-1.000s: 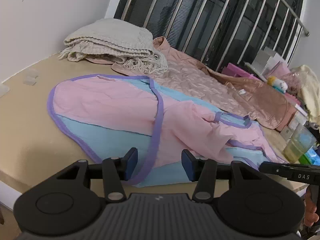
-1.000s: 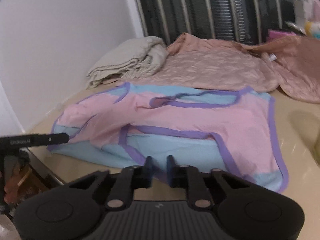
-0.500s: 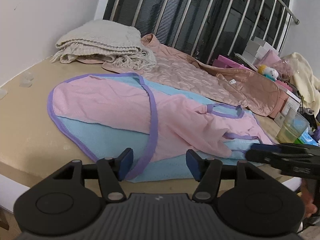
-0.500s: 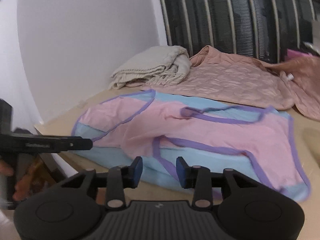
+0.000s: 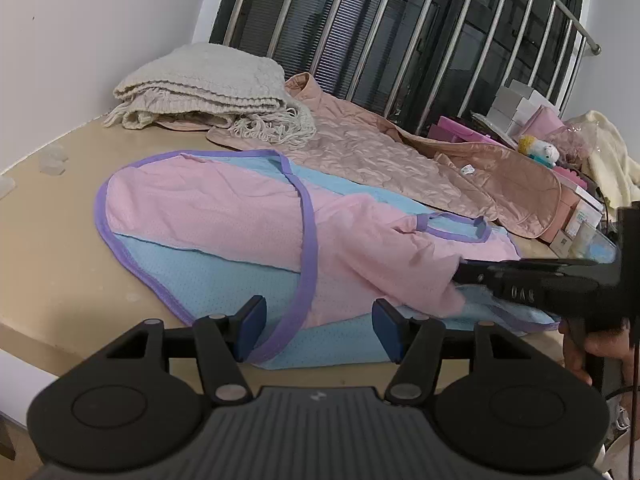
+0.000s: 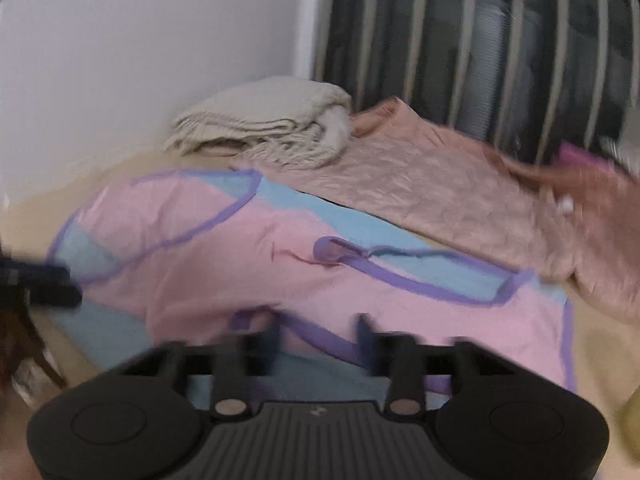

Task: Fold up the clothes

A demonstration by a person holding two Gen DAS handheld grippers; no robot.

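Note:
A pink and light-blue garment (image 5: 208, 216) with purple trim lies spread on the beige tabletop (image 5: 52, 264). My left gripper (image 5: 318, 330) hovers open at the near edge, with the purple trim strip running between its blue pads (image 5: 252, 326) without being pressed. My right gripper (image 5: 460, 276) reaches in from the right, its tip at a pink fold of the garment. In the blurred right wrist view its jaws (image 6: 318, 332) stand apart and are closing, with pink cloth (image 6: 224, 280) and purple trim between them. The left gripper (image 6: 40, 284) shows at that view's left edge.
A folded cream knitted blanket (image 5: 200, 80) and a peach quilted jacket (image 5: 380, 160) lie behind the garment. Window bars (image 5: 400, 40) back the table. Boxes, a small toy and plastic containers (image 5: 532, 120) crowd the right end. A hand (image 5: 592, 348) holds the right gripper.
The right gripper has moved in from the table's right edge onto the garment, and its jaws now stand wider apart. The left gripper's jaws opened slightly; it stayed in place.

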